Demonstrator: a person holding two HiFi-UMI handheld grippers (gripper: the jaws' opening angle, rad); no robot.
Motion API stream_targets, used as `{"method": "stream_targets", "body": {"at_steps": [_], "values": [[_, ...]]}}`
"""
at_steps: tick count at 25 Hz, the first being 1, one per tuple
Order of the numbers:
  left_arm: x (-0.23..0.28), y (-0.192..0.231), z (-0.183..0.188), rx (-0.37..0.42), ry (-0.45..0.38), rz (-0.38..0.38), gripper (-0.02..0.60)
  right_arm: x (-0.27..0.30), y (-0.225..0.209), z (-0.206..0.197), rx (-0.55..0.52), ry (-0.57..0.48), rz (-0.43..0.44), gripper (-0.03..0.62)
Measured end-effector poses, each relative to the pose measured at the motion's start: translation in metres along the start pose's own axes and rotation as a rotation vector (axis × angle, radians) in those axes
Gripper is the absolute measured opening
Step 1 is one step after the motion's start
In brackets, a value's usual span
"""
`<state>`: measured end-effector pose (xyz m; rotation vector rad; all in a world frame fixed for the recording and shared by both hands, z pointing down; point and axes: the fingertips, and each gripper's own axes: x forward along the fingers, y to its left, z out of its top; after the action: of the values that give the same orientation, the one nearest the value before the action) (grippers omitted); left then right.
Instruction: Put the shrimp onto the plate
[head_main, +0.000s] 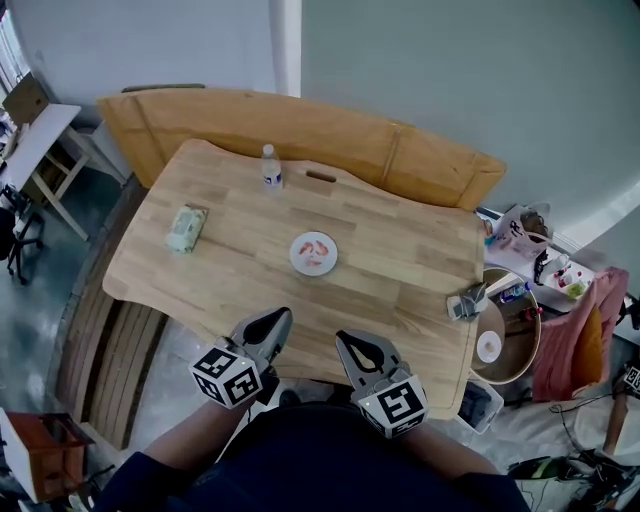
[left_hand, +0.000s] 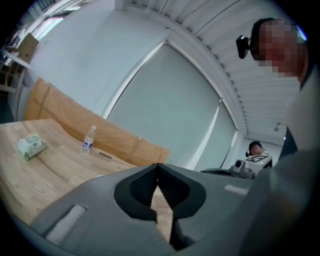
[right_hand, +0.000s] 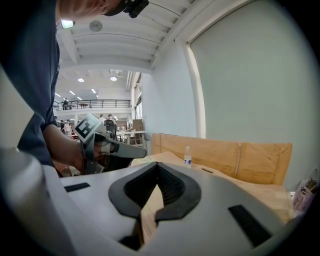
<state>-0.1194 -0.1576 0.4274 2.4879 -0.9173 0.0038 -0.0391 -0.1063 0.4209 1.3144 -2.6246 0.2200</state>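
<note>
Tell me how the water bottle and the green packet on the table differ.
The water bottle stands upright; the green packet lies flat. The water bottle is clear with a blue label; the green packet is opaque pale green. Both rest on the wooden table, apart from the plate.

Head cam: high over near edge, faces steeply down; whole table (head_main: 400, 250) in view, far off.
L gripper cam: low, close to tabletop, tilted up twd far wall.
R gripper cam: low, looks across tabletop; left gripper (right_hand: 144, 152) at its left.
Shared: bottle (head_main: 271, 166) in all 3.
</note>
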Motion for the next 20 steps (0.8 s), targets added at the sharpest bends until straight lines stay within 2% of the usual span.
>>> {"method": "stream_targets", "body": {"at_steps": [10,20], "values": [[-0.029,-0.058,0.011,0.288,-0.022,-0.092,0.006,0.000,0.025,0.009,-0.003,-0.026,0.011,0.009],[-0.030,-0.090,-0.010,0.333,-0.002,-0.166,0.006,-0.010,0.036,0.006,-0.034,-0.038,0.032,0.009]]}}
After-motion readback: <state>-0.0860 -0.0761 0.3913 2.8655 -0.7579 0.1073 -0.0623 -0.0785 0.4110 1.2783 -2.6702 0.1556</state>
